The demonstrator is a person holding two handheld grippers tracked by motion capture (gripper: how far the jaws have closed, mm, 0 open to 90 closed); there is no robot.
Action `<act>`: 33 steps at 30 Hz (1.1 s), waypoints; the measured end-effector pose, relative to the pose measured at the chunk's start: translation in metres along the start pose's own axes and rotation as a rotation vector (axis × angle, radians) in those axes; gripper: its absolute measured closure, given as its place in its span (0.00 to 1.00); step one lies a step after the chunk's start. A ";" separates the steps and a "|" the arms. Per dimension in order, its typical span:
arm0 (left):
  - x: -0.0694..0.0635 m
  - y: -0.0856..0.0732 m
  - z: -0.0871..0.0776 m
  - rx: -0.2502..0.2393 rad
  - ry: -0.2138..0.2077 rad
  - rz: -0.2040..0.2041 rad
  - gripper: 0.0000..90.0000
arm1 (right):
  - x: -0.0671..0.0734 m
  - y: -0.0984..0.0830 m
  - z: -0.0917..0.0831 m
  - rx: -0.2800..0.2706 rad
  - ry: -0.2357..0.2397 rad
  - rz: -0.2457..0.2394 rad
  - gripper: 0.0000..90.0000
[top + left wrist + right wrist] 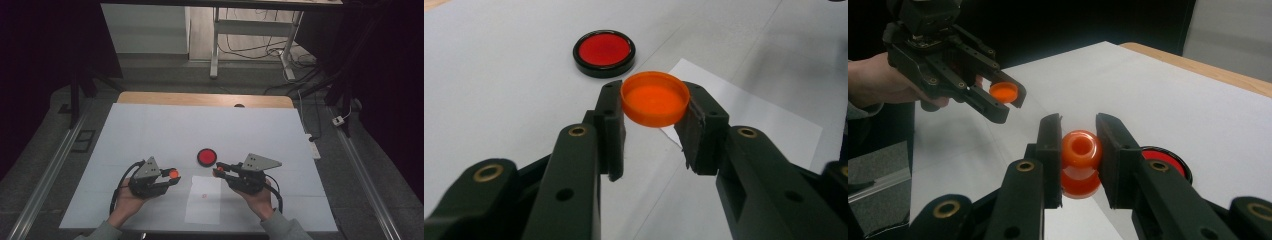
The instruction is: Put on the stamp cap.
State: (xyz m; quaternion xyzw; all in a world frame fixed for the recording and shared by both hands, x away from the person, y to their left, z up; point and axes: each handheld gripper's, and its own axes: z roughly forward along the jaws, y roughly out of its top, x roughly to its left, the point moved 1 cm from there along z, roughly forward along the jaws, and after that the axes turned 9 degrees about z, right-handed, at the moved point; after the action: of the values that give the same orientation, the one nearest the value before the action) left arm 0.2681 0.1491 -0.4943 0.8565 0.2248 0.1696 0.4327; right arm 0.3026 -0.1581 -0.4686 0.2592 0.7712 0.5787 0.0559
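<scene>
A white table (150,130) carries a sheet of paper (204,200) near the person's edge, and just beyond it a round black-rimmed red dish (206,157). Above the paper's right corner, the right gripper (220,170) has its jaws closed on a small orange bottle (1081,150), its open mouth facing the camera in the right gripper view. To the paper's left, lifted off the table, the left gripper (173,175) pinches an orange cap (654,98) by its rim, hollow side up. Bottle and cap stand apart.
</scene>
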 end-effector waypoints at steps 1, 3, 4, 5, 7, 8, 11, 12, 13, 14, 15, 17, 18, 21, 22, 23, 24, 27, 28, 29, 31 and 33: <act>0.000 0.001 0.001 0.000 -0.004 0.001 0.72 | 0.000 0.000 0.000 0.000 0.001 0.001 0.80; -0.001 0.003 0.004 -0.001 -0.009 0.005 0.72 | 0.001 0.000 0.000 0.000 0.002 -0.001 0.80; -0.002 0.004 0.005 -0.001 -0.011 0.008 0.72 | 0.001 0.000 0.001 0.000 0.002 -0.001 0.80; -0.002 0.005 0.007 -0.002 -0.014 0.010 0.72 | 0.001 0.000 0.001 0.000 0.003 -0.002 0.80; -0.003 0.007 0.009 0.000 -0.018 0.013 0.72 | 0.001 0.000 0.001 0.001 0.003 -0.002 0.80; -0.003 0.008 0.010 0.000 -0.019 0.015 0.72 | 0.001 0.000 0.001 0.001 0.004 -0.001 0.80; -0.004 0.010 0.013 0.002 -0.020 0.022 0.72 | 0.001 0.000 0.001 0.001 0.004 0.000 0.80; -0.004 0.011 0.014 0.002 -0.019 0.023 0.72 | 0.001 0.000 0.001 0.002 0.005 0.000 0.80; -0.004 0.012 0.015 0.003 -0.020 0.026 0.72 | 0.001 0.000 0.001 0.002 0.005 0.000 0.80; -0.005 0.013 0.016 0.002 -0.022 0.028 0.72 | 0.001 0.000 0.001 0.002 0.006 0.000 0.80; -0.005 0.013 0.018 0.004 -0.025 0.029 0.72 | 0.002 0.000 0.002 0.004 0.006 0.000 0.80; -0.005 0.015 0.021 0.009 -0.027 0.032 0.72 | 0.002 -0.001 0.002 0.005 0.007 0.000 0.80; -0.005 0.015 0.023 0.011 -0.031 0.034 0.72 | 0.002 -0.001 0.002 0.006 0.007 0.000 0.80; -0.006 0.017 0.027 0.016 -0.034 0.039 0.72 | 0.002 0.000 0.002 0.004 0.006 0.001 0.80; -0.006 0.018 0.029 0.018 -0.036 0.041 0.72 | 0.002 0.000 0.002 0.002 0.006 0.001 0.80; -0.007 0.019 0.030 0.021 -0.036 0.045 0.72 | 0.002 0.000 0.001 0.002 0.006 0.001 0.80; -0.008 0.019 0.031 0.023 -0.038 0.048 0.72 | 0.002 0.000 0.001 0.002 0.006 0.002 0.80; -0.010 0.022 0.036 0.028 -0.044 0.058 0.72 | 0.002 0.000 0.002 0.002 0.008 0.001 0.80; -0.011 0.023 0.037 0.028 -0.047 0.060 0.72 | 0.002 0.000 0.002 0.002 0.009 0.000 0.80; -0.011 0.024 0.038 0.029 -0.049 0.064 0.72 | 0.003 0.000 0.002 0.002 0.009 0.000 0.80; -0.013 0.025 0.039 0.029 -0.051 0.069 0.72 | 0.003 0.000 0.002 0.001 0.010 -0.002 0.80; -0.013 0.025 0.040 0.033 -0.051 0.070 0.72 | 0.003 0.001 0.002 0.001 0.010 -0.004 0.80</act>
State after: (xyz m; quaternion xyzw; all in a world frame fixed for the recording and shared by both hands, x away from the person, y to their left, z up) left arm 0.2826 0.1021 -0.4978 0.8749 0.1864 0.1589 0.4177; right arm 0.3007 -0.1551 -0.4680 0.2547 0.7722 0.5796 0.0534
